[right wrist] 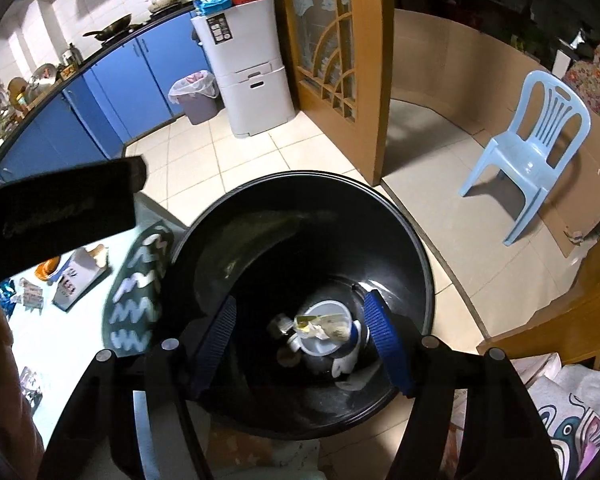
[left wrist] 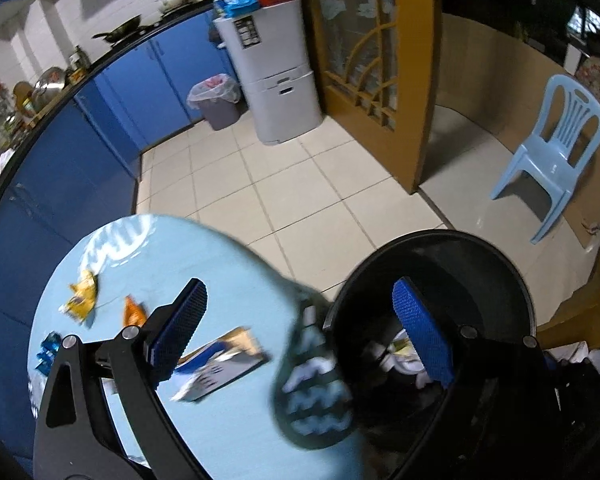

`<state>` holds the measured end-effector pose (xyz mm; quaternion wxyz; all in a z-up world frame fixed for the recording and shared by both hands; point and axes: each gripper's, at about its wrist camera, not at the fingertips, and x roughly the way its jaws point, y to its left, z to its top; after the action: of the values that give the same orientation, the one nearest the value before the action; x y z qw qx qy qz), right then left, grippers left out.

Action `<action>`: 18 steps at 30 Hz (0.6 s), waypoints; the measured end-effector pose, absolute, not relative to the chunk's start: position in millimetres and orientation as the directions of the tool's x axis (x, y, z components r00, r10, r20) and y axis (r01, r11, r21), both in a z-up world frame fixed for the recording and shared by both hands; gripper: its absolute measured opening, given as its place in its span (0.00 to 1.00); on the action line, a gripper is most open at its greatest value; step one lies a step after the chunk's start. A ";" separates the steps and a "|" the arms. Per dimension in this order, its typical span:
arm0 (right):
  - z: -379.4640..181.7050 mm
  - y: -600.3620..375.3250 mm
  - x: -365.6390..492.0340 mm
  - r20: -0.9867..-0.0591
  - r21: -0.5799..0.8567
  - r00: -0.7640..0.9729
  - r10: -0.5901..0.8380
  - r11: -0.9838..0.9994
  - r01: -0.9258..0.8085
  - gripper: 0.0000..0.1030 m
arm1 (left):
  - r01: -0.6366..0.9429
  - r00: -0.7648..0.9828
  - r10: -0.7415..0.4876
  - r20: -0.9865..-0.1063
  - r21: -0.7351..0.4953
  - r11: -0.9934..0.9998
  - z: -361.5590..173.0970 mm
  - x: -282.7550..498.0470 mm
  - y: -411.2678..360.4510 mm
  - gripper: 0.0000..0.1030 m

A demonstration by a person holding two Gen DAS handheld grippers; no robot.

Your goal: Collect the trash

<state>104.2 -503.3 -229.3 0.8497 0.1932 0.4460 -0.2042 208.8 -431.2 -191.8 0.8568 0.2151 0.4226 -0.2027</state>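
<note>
Surface [left wrist: 228,420]: pale blue, at your left, with wrappers on it.
Black bin [right wrist: 412,240]: on the tiled floor just beside the surface; cups and wrappers lie at its bottom.
Dark patterned bag [left wrist: 312,400]: blurred, at the bin's rim beside the surface.
Left gripper [left wrist: 300,328]: your fingers stand wide apart, empty.
Right gripper [right wrist: 302,344]: over the bin's mouth, fingers apart, nothing between them.
Yellow wrapper [left wrist: 82,298]: on the surface.
Orange wrapper [left wrist: 134,312]: just beside it.

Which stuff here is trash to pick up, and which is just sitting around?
For the job:
black bin
yellow wrapper
orange wrapper
blue wrapper
flattened box
dark patterned bag, blurred beside the bin

Just there:
blue chair
grey lined bin
white cabinet
wok
</note>
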 end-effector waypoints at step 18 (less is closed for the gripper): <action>-212.8 -433.2 130.3 -0.834 0.128 0.540 -0.113 0.913 0.388 0.63 | 0.334 0.516 -0.062 -0.854 0.134 0.933 -193.4 203.2 -254.4 0.91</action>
<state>130.3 -433.2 -212.8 0.8646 0.1506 0.4570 -0.1448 203.2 -254.4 -193.4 0.8589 0.1420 0.4783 -0.1152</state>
